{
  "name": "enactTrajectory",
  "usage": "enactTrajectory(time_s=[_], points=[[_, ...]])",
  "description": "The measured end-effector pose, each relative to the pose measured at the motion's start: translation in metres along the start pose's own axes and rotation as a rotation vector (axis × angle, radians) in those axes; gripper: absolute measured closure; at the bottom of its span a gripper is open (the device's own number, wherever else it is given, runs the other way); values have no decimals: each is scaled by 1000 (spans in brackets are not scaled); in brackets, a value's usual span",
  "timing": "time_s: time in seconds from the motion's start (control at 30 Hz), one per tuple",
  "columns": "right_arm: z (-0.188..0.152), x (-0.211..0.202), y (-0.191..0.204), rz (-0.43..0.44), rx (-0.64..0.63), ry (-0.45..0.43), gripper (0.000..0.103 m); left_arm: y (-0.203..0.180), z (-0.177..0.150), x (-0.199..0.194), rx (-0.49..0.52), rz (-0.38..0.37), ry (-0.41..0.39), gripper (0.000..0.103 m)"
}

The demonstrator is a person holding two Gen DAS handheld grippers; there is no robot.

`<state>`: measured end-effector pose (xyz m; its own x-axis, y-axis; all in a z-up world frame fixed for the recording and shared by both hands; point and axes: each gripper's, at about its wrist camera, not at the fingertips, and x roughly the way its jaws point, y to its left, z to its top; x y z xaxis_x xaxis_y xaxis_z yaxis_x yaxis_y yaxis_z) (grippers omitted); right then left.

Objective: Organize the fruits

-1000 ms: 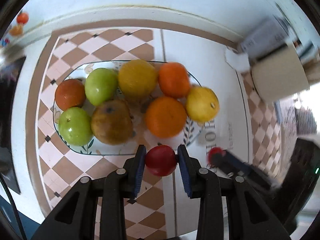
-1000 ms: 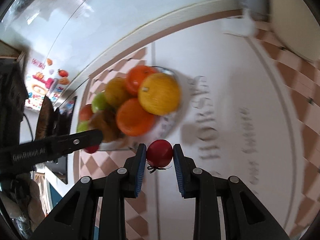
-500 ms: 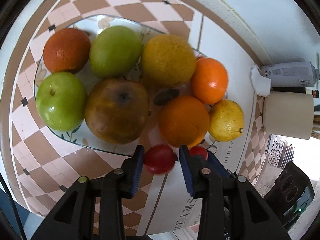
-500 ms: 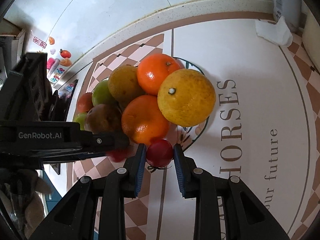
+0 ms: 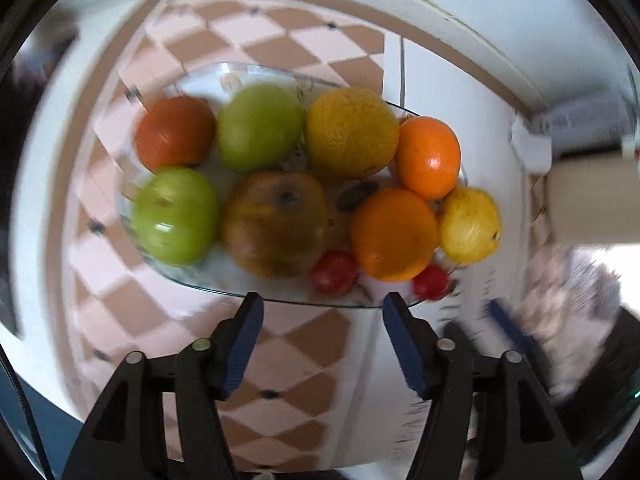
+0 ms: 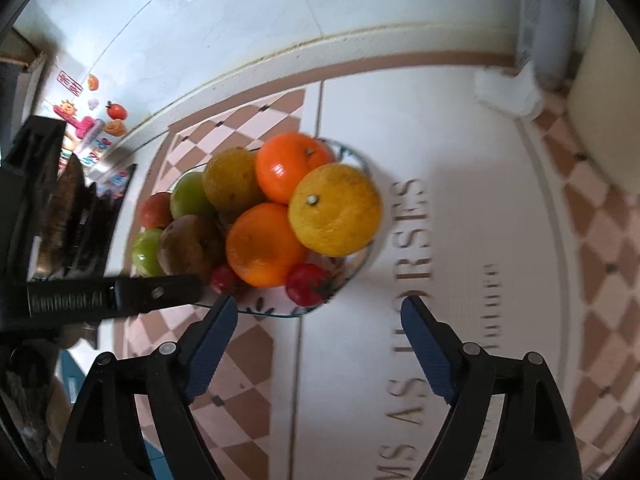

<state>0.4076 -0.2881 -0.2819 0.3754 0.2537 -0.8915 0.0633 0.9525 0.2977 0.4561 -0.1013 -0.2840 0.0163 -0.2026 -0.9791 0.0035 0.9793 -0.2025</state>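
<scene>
My left gripper (image 5: 322,307) and right gripper (image 6: 316,309) both gape wide, empty; two glossy round tomatoes (image 5: 334,271) lie on the glass plate (image 5: 280,298).

Tablecloth (image 6: 452,128): white field with brown border band and pink/brown diamond check panels. Printed dark lettering runs vertically right of centre in the right wrist view; legible parts read "RSES" and "AS".

Tissue (image 6: 508,88): crumpled white, upper right of the right wrist view, lying on the cloth; also seen upper right in the left wrist view (image 5: 532,148).

Beige cylinder (image 5: 596,200): right edge of the left wrist view, just beside the tissue. Blurred; material not determinable.

Wall (image 6: 224,12): pale, glossy, behind the table edge.

Stickers (image 6: 94,120): colourful fruit shapes, upper left of the right wrist view. Detail too small to read.
</scene>
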Motion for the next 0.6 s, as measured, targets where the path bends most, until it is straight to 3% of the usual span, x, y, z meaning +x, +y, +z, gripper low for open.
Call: enactTrajectory(time_s=[0.07,0.13,0.17,0.27,0.6], points=[[-1,-10,0,-43,-2,-1,9,-4,-7,-8,62,79,-36,29],[-2,-18,0,-75,5,9,9,-6,-16,-17,117,150,-71,10],[-4,-21,0,-80,8,10,9,-6,-19,-18,130,166,-78,7],[-8,-31,3,-109,6,4,7,-4,-29,-26,151,209,-106,6],[-24,-81,30,-152,-21,-74,7,11,-61,-67,114,201,-219,6]])
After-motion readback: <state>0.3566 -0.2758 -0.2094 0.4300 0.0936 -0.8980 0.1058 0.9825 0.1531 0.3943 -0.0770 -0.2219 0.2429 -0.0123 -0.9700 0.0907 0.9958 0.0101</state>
